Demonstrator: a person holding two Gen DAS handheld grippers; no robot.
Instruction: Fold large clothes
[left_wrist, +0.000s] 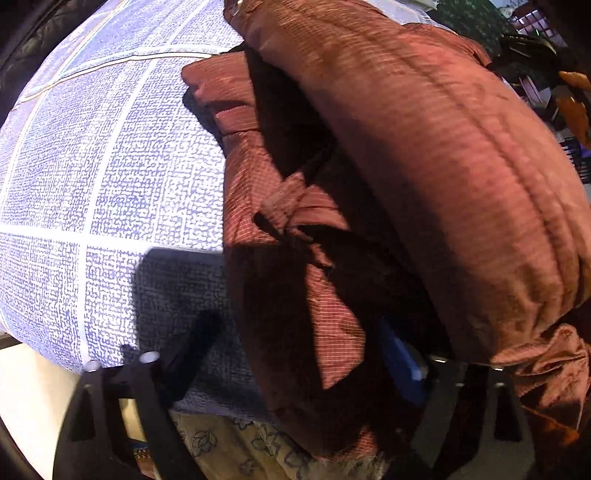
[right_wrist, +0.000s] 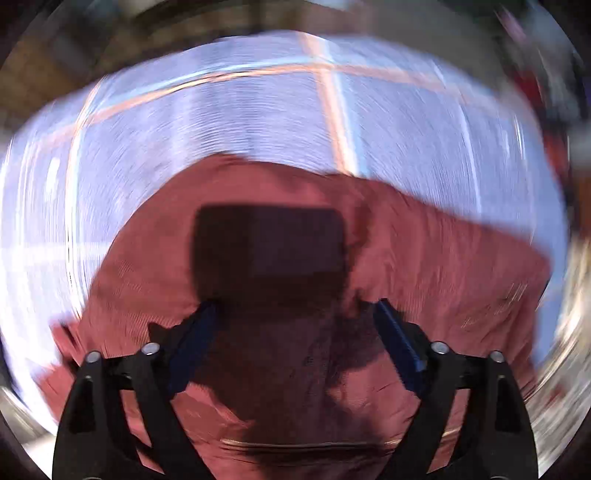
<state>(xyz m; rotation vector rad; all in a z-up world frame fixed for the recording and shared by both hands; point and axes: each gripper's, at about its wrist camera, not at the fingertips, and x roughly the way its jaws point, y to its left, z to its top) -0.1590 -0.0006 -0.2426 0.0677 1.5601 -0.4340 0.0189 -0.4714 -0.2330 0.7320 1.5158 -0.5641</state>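
Note:
A large rust-brown puffy jacket (left_wrist: 424, 155) lies bunched on the blue-and-white patterned cloth of the table (left_wrist: 92, 166). In the left wrist view a padded part hangs over my left gripper (left_wrist: 306, 343); its fingers stand apart, and the right blue pad (left_wrist: 400, 356) is half buried under the fabric. In the blurred right wrist view the jacket (right_wrist: 424, 258) spreads below my right gripper (right_wrist: 295, 332), which is open with nothing between its blue pads (right_wrist: 397, 339). Its shadow falls on the fabric.
The patterned cloth (right_wrist: 221, 122) stretches beyond the jacket. A beige floral fabric (left_wrist: 221, 443) lies at the near table edge. Dark clutter and orange objects (left_wrist: 574, 107) stand at the far right.

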